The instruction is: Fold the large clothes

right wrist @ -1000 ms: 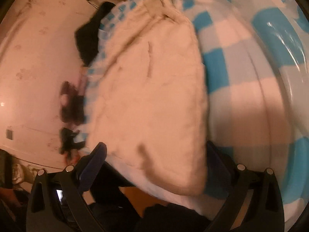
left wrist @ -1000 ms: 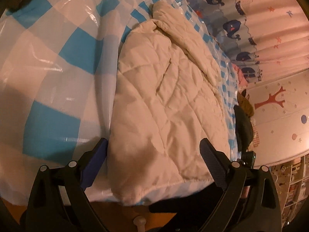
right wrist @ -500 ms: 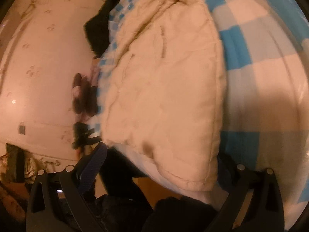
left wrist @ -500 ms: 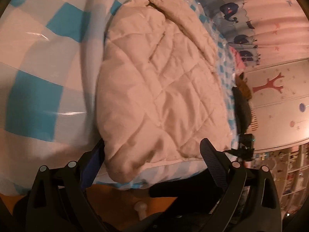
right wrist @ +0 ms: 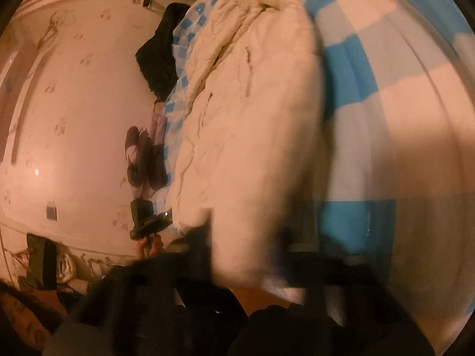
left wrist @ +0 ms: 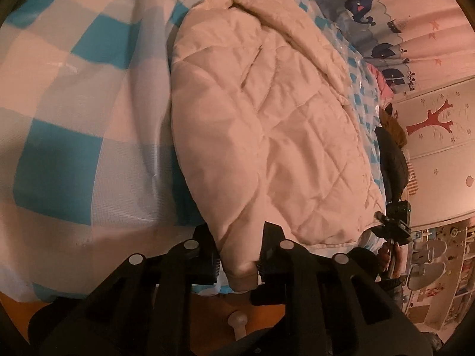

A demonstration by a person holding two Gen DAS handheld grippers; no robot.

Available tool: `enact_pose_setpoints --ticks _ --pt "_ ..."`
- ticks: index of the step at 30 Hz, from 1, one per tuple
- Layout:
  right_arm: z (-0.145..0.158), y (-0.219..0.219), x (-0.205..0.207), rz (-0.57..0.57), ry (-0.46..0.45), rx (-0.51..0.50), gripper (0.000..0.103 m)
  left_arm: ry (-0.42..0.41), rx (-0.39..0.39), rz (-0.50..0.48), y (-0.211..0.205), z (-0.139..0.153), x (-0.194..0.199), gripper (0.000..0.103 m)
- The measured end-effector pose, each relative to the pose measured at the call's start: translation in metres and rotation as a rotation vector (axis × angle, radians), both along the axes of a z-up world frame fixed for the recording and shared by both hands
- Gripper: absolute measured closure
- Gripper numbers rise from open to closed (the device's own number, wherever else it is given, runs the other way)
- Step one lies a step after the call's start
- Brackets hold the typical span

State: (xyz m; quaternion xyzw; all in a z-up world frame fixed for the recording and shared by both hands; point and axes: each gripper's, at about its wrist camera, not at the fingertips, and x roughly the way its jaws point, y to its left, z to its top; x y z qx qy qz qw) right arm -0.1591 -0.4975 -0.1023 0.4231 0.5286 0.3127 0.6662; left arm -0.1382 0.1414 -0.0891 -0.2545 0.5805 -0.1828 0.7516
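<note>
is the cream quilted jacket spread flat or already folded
Folded lengthwise: the jacket lies as a narrow doubled strip, sleeve laid on top, on the checked cover.

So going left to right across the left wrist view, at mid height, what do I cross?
Blue-and-white checked sheet → cream quilted jacket → dark garment at the bed's edge → wall with a red tree decal.

Child's bedroom in home: blue-and-white checked bed cover [left wrist: 74, 112], whale-print curtain [left wrist: 383, 17], wall with red tree decal [left wrist: 430, 118], cluttered shelves [left wrist: 463, 270] at right, clothing heaped along bed's far edge.
</note>
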Motion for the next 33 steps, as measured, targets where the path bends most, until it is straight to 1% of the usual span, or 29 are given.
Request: enact_pose_setpoints --ticks 2,4,6,8,10,12,13,15,16,19,21,22,23,24,25,27,28,31,33 --pt "0.003 -0.001 -0.001 -0.013 -0.016 0.004 0.081 -0.016 0.018 -0.005 -0.002 0.01 0.0 0.086" --pt "0.012 -0.001 -0.001 -0.035 -0.048 0.012 0.086 -0.03 0.02 -0.007 0.002 0.02 0.003 0.086" --pt "0.023 -0.003 -0.001 -0.048 -0.086 0.026 0.087 -0.053 0.003 0.006 0.008 0.031 0.005 0.088" --pt "0.042 -0.005 -0.005 -0.061 -0.14 0.049 0.088 -0.103 -0.032 0.027 0.016 0.053 0.002 0.089" --pt "0.059 -0.007 -0.011 -0.065 -0.185 0.073 0.088 -0.144 -0.068 0.039 0.023 0.073 -0.003 0.089" --pt "0.078 -0.01 -0.024 -0.05 -0.226 0.095 0.091 -0.177 -0.085 0.039 0.028 0.089 -0.01 0.089" --pt "0.084 -0.013 -0.03 -0.048 -0.24 0.084 0.092 -0.187 -0.089 0.035 0.029 0.095 -0.016 0.089" --pt "0.084 -0.02 -0.038 -0.025 -0.233 0.063 0.092 -0.173 -0.09 0.024 0.031 0.092 -0.022 0.089" --pt "0.076 -0.022 -0.041 -0.021 -0.21 0.03 0.092 -0.143 -0.082 0.008 0.032 0.082 -0.023 0.089" --pt "0.045 -0.026 -0.04 -0.016 -0.115 -0.01 0.091 -0.042 -0.087 0.017 0.035 0.04 -0.02 0.086" --pt "0.029 -0.037 -0.04 -0.038 -0.077 -0.007 0.09 -0.011 -0.086 0.043 0.037 0.02 -0.021 0.084" --pt "0.021 -0.041 -0.04 -0.052 -0.063 0.009 0.081 0.002 -0.098 0.056 0.039 0.012 -0.021 0.083" --pt "0.019 -0.042 -0.041 -0.061 -0.055 0.005 0.06 0.009 -0.098 0.057 0.038 0.006 -0.022 0.079" --pt "0.017 -0.043 -0.041 -0.061 -0.049 0.006 0.049 0.016 -0.092 0.056 0.038 0.003 -0.023 0.072" --pt "0.015 -0.042 -0.041 -0.051 -0.045 0.011 0.043 0.019 -0.089 0.052 0.036 0.001 -0.024 0.069" --pt "0.015 -0.04 -0.04 -0.051 -0.041 0.005 0.043 0.014 -0.081 0.038 0.032 0.0 -0.023 0.059" --pt "0.013 -0.039 -0.038 -0.054 -0.035 0.01 0.041 0.012 -0.075 0.032 0.03 0.001 -0.022 0.057" --pt "0.011 -0.041 -0.036 -0.059 -0.014 0.007 0.041 0.008 -0.059 0.02 0.02 0.002 -0.019 0.051" --pt "0.015 -0.047 -0.042 -0.063 -0.017 -0.007 0.041 0.005 -0.046 0.018 0.019 0.004 -0.019 0.049"
